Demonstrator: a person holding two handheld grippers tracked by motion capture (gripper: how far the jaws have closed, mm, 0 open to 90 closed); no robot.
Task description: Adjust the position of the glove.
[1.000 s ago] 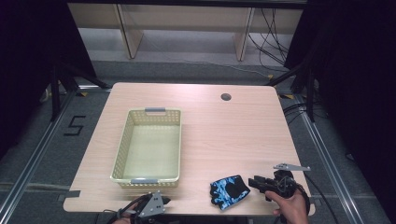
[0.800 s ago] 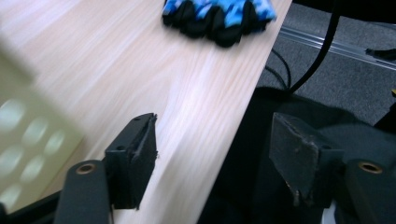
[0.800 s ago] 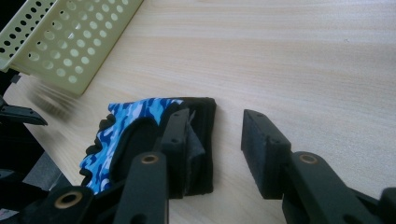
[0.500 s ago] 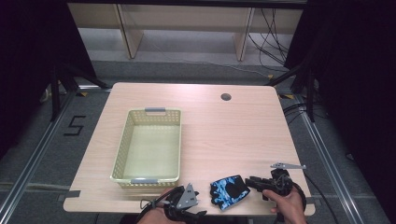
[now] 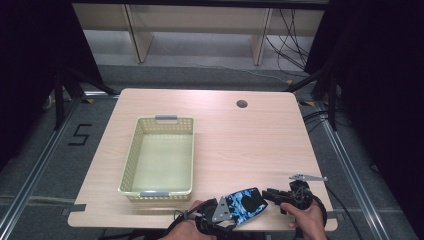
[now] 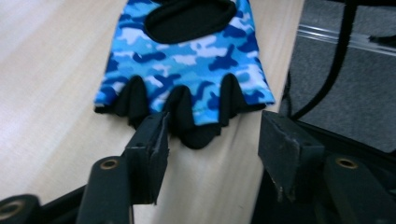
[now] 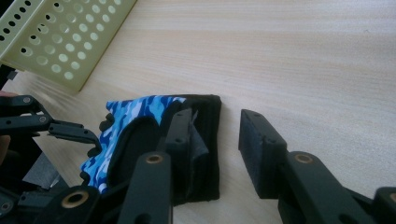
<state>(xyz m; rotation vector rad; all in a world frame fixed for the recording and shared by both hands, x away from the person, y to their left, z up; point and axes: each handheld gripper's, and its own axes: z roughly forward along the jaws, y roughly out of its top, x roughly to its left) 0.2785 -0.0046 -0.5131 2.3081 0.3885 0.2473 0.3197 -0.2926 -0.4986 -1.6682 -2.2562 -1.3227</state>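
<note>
Glove [image 5: 244, 204] lies flat at the near table [image 5: 250, 140] edge. Left gripper [image 6: 212, 140] jaws have been closing, still clear of the finger stubs; right gripper [image 7: 215, 140] open at the cuff. Square up, bite fabric only, then lift toward basket [image 5: 159, 192].

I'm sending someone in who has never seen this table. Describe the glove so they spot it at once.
Start at the light wooden table and go to its near edge, right of the yellow basket. The glove lies flat there between the two grippers. It is fingerless, blue camouflage with black trim, the only patterned fabric there.
</note>
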